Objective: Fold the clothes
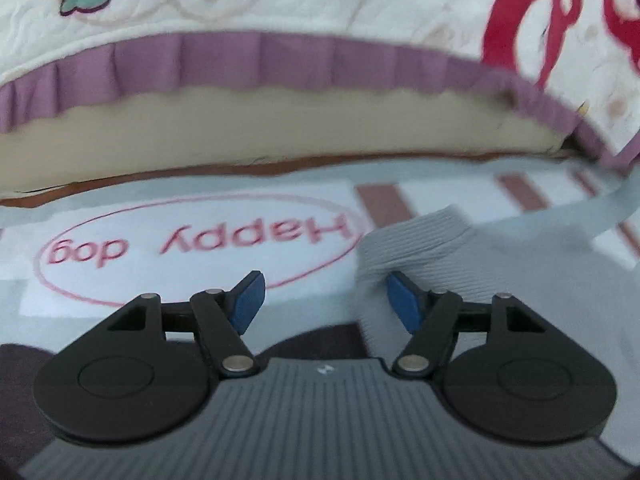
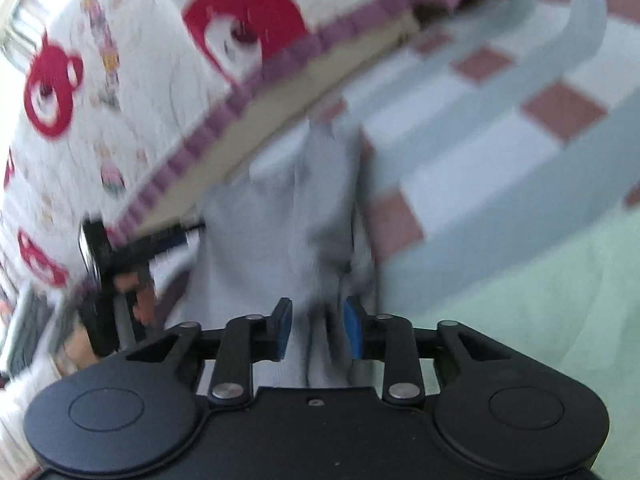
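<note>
The left gripper hangs wide open beside the pale grey ribbed-knit garment; the right gripper pinches that garment above the checked bed sheet.

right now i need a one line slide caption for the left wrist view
Left gripper open above a "Happy dog" mat, beside the ribbed cuff of a grey garment.

Both the left gripper and right gripper have black linkages, silver pivot screws, blue pads.
</note>
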Action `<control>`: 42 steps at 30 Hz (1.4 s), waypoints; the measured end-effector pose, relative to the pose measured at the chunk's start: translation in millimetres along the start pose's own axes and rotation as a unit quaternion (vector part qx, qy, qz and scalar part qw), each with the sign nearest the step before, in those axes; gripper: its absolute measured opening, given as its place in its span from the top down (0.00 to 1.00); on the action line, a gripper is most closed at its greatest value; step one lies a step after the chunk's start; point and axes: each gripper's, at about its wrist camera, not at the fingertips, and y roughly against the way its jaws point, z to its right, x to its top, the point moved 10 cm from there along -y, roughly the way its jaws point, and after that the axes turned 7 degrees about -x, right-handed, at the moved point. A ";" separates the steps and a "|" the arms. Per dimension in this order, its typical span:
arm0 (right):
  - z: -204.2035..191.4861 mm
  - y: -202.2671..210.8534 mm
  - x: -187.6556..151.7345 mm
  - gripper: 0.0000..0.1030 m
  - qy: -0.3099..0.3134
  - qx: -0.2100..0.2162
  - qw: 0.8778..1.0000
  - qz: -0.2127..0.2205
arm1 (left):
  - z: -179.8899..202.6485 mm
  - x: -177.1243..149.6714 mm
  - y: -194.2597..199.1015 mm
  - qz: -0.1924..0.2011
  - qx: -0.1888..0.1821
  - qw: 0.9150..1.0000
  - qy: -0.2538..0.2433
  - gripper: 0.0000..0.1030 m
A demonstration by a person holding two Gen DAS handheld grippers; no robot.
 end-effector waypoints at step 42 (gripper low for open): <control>-0.4 29.8 -44.3 0.49 -0.104 -0.089 0.989 -0.052 | 129.4 -160.5 127.8 -0.098 -0.135 0.966 -0.196 0.31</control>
